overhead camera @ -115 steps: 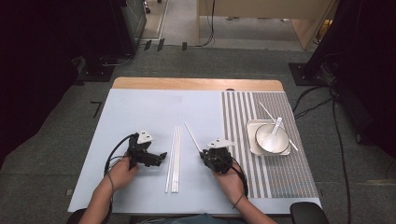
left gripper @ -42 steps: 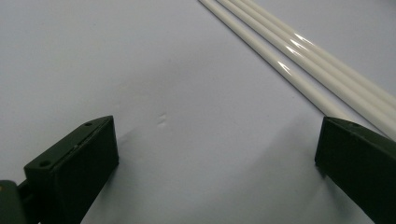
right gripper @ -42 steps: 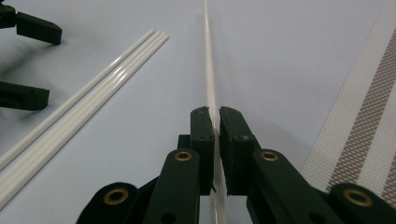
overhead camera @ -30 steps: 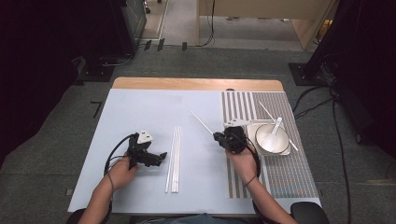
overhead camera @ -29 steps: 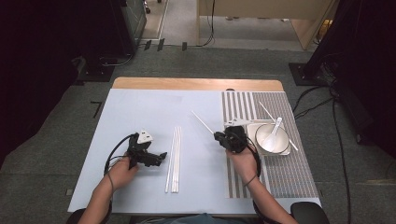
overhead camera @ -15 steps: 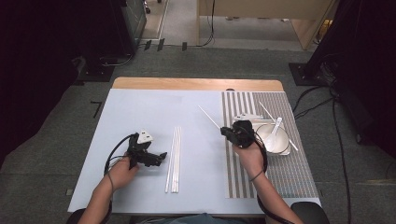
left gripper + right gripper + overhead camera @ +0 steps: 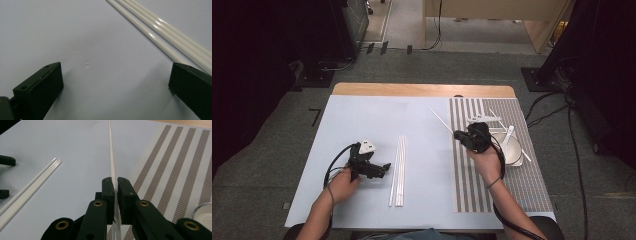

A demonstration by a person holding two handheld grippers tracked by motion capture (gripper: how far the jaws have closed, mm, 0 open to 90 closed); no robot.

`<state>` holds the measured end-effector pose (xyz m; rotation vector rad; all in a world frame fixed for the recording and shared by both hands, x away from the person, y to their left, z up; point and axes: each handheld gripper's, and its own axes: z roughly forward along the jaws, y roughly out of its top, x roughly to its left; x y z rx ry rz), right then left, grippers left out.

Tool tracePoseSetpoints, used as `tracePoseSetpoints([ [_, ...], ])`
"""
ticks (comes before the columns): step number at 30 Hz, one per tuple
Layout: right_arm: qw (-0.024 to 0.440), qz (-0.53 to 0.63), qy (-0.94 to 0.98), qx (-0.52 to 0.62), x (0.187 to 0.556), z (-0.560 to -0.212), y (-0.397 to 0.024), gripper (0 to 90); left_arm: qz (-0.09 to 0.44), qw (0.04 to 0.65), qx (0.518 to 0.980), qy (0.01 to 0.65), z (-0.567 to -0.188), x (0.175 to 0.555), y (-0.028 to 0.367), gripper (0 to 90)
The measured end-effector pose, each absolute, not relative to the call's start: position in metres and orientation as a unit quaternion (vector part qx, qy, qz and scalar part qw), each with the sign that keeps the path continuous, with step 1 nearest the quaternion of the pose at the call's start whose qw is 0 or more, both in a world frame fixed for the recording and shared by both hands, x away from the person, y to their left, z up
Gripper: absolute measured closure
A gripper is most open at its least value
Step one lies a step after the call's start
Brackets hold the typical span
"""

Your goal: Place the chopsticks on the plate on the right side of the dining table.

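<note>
A row of thin white sticks (image 7: 397,170) lies side by side on the pale blue table (image 7: 362,120), running near to far. My left gripper (image 7: 384,169) rests just left of them, jaws wide open and nothing between them; in the left gripper view the sticks (image 7: 162,32) pass beside its right jaw. My right gripper (image 7: 458,134) hovers at the left edge of the striped mat (image 7: 492,175), shut on one white stick (image 7: 111,157) that points up and away to the far left (image 7: 441,119). A white bowl (image 7: 515,156) stands just right of that hand.
A white spoon (image 7: 508,136) and another stick (image 7: 524,152) rest in or across the bowl. The table's wooden far edge (image 7: 422,90) borders grey carpet. Black cables (image 7: 557,110) lie on the floor to the right. The left gripper's cable (image 7: 334,162) loops by the wrist.
My right gripper has carried the white stick to the right and farther away, from the blue surface onto the striped mat beside the bowl. The left gripper has stayed still.
</note>
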<state>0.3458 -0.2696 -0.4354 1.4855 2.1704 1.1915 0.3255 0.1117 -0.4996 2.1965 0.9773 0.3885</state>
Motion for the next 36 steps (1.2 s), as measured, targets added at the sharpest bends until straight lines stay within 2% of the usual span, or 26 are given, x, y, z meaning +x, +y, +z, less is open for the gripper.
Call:
tracePoseSetpoints([
  [9, 0.140, 0.399, 0.749, 0.510, 0.350, -0.428, -0.288, 85.3, 0.149, 0.346, 0.846, 0.377, -0.500, 0.326, 0.112, 0.0],
  [36, 0.138, 0.405, 0.739, 0.521, 0.348, -0.419, -0.332, 85.2, 0.149, 0.346, 0.846, 0.376, -0.500, 0.326, 0.112, 0.0],
])
